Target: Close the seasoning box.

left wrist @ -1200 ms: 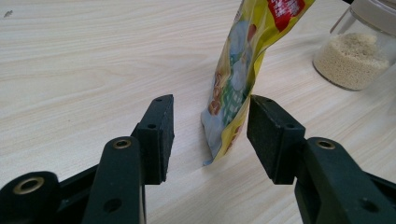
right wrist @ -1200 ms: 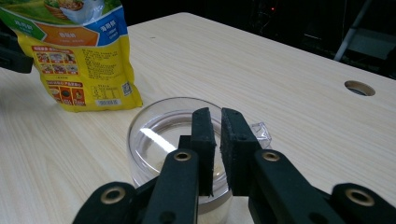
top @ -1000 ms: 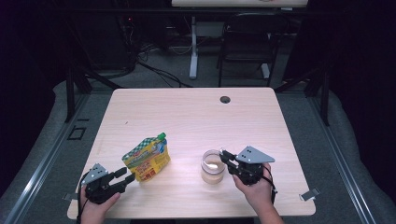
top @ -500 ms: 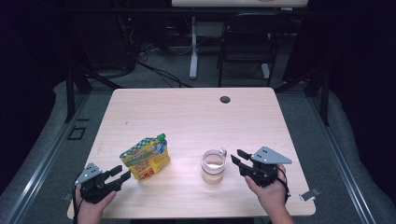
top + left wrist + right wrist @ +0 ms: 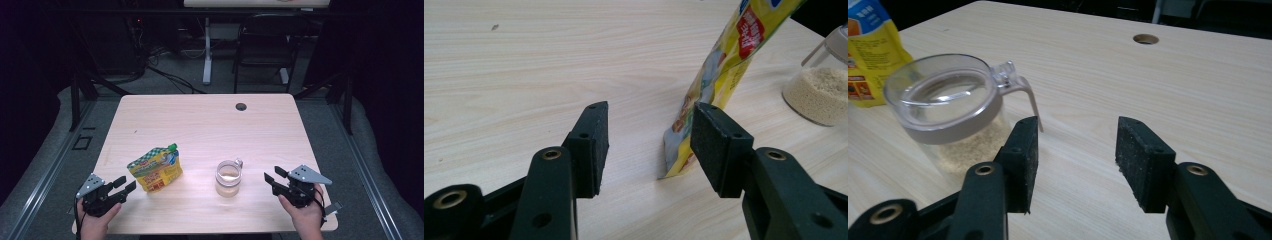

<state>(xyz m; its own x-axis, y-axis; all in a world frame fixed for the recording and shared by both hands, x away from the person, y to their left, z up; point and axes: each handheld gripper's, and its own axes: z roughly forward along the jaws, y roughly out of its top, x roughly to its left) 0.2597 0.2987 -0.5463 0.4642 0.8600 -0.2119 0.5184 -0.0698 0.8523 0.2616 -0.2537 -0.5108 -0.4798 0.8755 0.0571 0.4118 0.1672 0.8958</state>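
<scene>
Clear lidded jar free; right gripper jaws just opened, nothing between. Left gripper spread beside yellow pouch.

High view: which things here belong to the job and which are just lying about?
In the job:
- yellow pouch, standing by the left gripper
- clear jar of granules, lid on, just let go by the right gripper, whose jaws have just been opening

Lying about:
- table's cable hole
- chair behind the table
</scene>
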